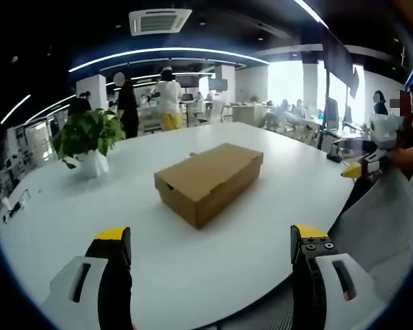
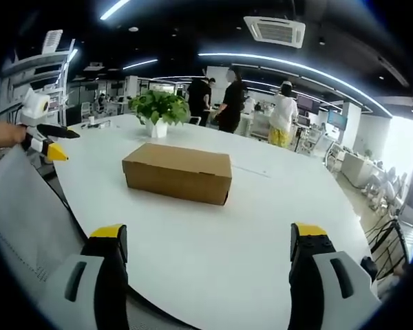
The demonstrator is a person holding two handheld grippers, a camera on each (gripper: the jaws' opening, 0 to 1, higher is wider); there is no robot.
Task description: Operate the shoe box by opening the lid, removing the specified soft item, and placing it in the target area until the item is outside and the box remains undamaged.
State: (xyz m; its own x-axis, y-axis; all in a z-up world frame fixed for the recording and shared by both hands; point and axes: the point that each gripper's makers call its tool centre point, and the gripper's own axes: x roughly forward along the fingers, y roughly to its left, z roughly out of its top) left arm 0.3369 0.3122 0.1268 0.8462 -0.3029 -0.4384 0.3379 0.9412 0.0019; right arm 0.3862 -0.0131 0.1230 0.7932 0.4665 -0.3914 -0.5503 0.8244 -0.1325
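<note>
Shoe box: plain brown cardboard shoe box (image 1: 208, 181), lid shut, lying flat on the table; at 12 o'clock ahead of the jaws in the left gripper view, and likewise at 12 o'clock, slightly left, in the right gripper view (image 2: 178, 172).
Markings: no brand, label or writing legible on the box in either view.
Surface: large round white table (image 1: 213, 261), bare around the box (image 2: 213, 261).
Left gripper: black-and-white two-jaw gripper with yellow tips (image 1: 210, 237), jaws spread wide, grasping nothing, well short of the box; it also appears at 9 o'clock in the right gripper view (image 2: 53, 150), carried by a hand at the table's edge.
Right gripper: matching two-jaw gripper with yellow tips (image 2: 210, 237), jaws spread wide, grasping nothing, well apart from the box; seen at 3 o'clock in the left gripper view (image 1: 361, 167).
Plant: leafy green plant in a white pot (image 1: 89, 141), standing on the table at 10 o'clock from the box in the left gripper view; beyond the box at 11 o'clock in the right gripper view (image 2: 158, 110).
Background: open office, several people standing beyond the table.
</note>
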